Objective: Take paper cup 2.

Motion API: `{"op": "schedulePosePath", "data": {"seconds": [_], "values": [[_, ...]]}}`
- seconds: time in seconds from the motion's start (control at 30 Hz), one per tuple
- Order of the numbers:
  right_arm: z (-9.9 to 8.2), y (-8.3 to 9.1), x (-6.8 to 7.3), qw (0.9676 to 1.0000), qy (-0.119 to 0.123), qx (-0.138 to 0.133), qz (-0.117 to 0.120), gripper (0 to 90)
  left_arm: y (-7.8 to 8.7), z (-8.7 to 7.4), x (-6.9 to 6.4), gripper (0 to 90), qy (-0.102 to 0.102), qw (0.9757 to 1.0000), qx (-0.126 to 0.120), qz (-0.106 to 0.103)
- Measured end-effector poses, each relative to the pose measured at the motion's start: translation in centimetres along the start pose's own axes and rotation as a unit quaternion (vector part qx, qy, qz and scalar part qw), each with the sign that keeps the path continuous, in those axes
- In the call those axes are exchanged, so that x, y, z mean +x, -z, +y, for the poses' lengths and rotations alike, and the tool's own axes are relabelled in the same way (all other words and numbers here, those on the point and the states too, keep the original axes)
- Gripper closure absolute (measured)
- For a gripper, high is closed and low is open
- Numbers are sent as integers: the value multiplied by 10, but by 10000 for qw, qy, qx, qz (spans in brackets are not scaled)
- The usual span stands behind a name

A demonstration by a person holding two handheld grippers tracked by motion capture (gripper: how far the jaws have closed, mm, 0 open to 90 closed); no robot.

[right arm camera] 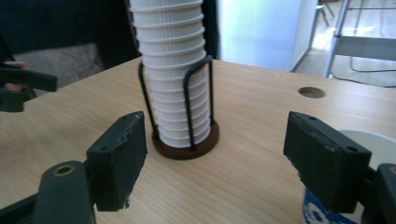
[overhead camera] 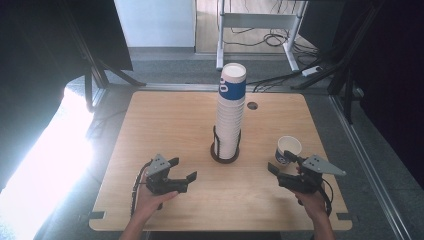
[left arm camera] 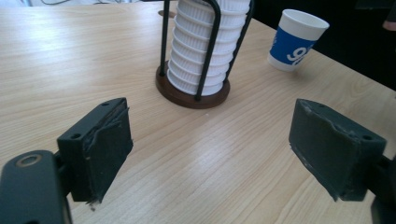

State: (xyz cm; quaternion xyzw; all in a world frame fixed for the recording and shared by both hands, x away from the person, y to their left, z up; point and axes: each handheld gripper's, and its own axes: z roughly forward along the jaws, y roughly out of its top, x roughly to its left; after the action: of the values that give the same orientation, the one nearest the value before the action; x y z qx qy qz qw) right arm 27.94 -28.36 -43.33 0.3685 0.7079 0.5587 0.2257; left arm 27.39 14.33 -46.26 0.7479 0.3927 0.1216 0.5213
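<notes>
Centrally, cup stack (overhead camera: pixel 230 115) in wire holder (overhead camera: pixel 225 150), lone cup (overhead camera: pixel 288 150) empty, both grippers' jaws released.

A light wooden table (overhead camera: pixel 165 130) with rounded corners carried the things, and a round cable hole (overhead camera: pixel 252 106) was cut near its far edge. At its middle stood a dark round holder (overhead camera: pixel 225 154) with black wire uprights, bearing a tall stack of white paper cups (overhead camera: pixel 231 112). A single white-and-blue paper cup (overhead camera: pixel 288 150) stood upright on the wood toward the right, well apart from the holder.
</notes>
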Motion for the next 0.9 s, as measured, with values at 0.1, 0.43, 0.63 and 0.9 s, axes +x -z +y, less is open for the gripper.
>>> {"op": "schedulePosePath", "data": {"seconds": [0.1,0.43,0.63,0.9], "values": [[0,-5,3,10000,3,16,91,237,-4,1,-1,173,-46,9998,153,-83],[4,-17,10,9994,12,124,324,233,-12,10,-5,167,-122,9998,144,51],[8,-23,16,9992,108,177,333,218,-22,30,-9,160,-256,9997,21,43],[10,-23,15,9993,132,119,322,217,-42,63,-10,150,-429,9991,38,63]]}}
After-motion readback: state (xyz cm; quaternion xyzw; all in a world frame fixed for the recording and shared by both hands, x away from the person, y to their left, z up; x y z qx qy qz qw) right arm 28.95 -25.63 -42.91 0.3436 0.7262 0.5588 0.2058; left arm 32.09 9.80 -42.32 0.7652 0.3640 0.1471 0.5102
